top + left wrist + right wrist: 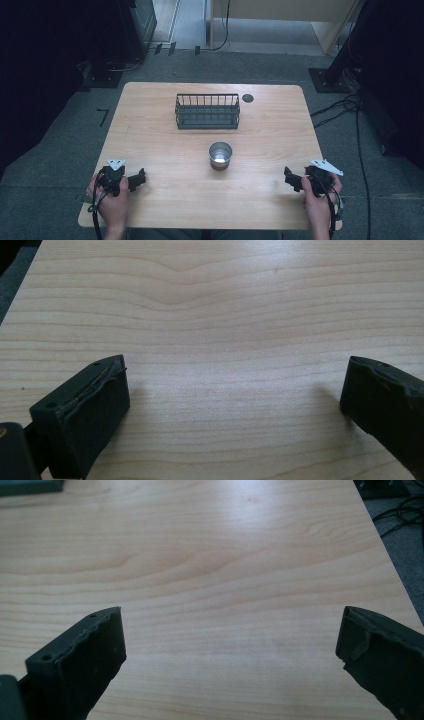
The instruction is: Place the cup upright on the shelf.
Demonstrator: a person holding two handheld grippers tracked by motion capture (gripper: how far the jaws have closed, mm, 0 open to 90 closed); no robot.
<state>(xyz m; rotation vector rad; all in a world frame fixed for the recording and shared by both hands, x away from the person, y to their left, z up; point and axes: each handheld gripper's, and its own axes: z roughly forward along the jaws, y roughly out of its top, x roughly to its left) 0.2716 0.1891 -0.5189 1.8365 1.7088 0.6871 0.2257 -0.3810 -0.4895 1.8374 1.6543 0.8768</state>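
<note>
While claw views show bare table (225,315), overhead reveals cup (220,155) and basket (207,111).

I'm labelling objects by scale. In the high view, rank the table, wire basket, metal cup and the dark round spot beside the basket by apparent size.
1. Table
2. Wire basket
3. Metal cup
4. Dark round spot

The basket lies farther from the camera than the cup, yet looks clearly larger.

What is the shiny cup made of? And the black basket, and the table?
The cup looks like metal: silvery, with a bright glint inside. The basket seems to be thin dark wire, probably coated metal, since you can see through its bars. The table looks like light wood, with wavy grain lines, though it may be a wood-look surface.
</note>
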